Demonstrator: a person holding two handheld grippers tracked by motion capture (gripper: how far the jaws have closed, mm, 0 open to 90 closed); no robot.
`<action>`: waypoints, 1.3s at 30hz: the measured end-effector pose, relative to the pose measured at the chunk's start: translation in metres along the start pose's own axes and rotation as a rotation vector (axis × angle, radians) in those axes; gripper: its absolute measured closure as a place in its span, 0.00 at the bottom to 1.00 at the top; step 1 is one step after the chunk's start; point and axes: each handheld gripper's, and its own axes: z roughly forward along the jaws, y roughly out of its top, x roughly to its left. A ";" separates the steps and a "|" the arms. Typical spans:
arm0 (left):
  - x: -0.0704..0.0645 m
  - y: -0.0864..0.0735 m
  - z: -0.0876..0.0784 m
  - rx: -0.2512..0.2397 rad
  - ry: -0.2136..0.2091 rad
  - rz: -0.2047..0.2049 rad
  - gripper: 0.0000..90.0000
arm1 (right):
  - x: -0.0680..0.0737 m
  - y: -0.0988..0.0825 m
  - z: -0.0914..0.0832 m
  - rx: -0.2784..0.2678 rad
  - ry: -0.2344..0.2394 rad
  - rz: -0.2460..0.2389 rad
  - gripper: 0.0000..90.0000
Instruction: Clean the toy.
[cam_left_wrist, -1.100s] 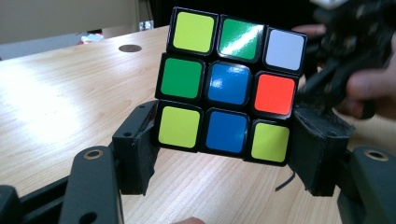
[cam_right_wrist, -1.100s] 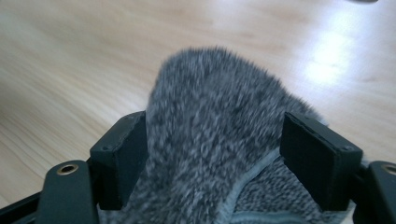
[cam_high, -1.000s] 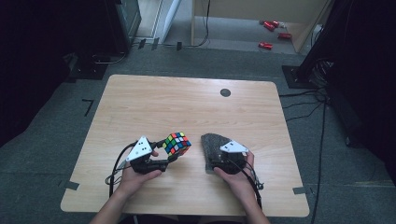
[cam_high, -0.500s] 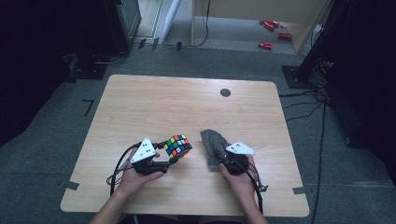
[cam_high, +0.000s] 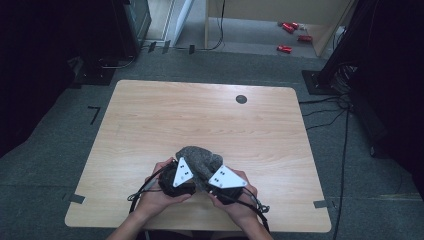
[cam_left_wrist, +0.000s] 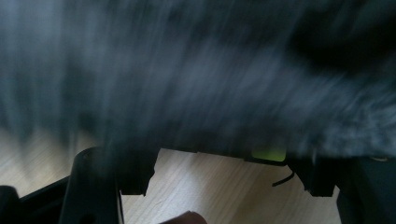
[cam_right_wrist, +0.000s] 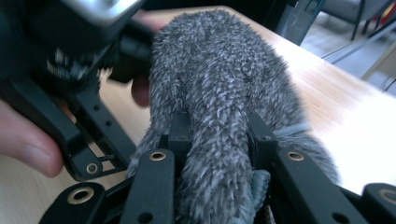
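Near the table's (cam_high: 150, 120) front edge, the right gripper (cam_right_wrist: 218, 140) pinches a grey fuzzy cloth (cam_right_wrist: 219, 79); the left gripper's (cam_high: 181, 172) grip I cannot tell.

Grey fuzzy cloth (cam_high: 199, 160) now draped over cube; grippers moved together.

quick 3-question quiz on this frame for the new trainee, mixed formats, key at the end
1. True or false: the right gripper has its jaws closed on the grey fuzzy cloth.
2. Where on the wooden table do the two grippers meet: A) far edge, B) near edge, centre, C) left corner?
3. Fill in: at the far side of the table, the small dark round thing is a ____.

Key: 1 true. 2 B. 3 hole, probably a cable grommet.
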 end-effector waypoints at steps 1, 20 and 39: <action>-0.002 0.002 -0.001 0.004 -0.002 0.007 0.38 | 0.005 0.000 0.003 0.021 -0.020 -0.044 0.78; 0.019 -0.005 -0.017 -0.165 -0.134 -0.083 0.39 | -0.018 0.000 -0.010 -0.029 -0.124 0.059 0.78; 0.025 -0.008 -0.032 -0.350 -0.205 -0.077 0.38 | -0.041 0.004 -0.027 -0.184 0.127 0.284 0.77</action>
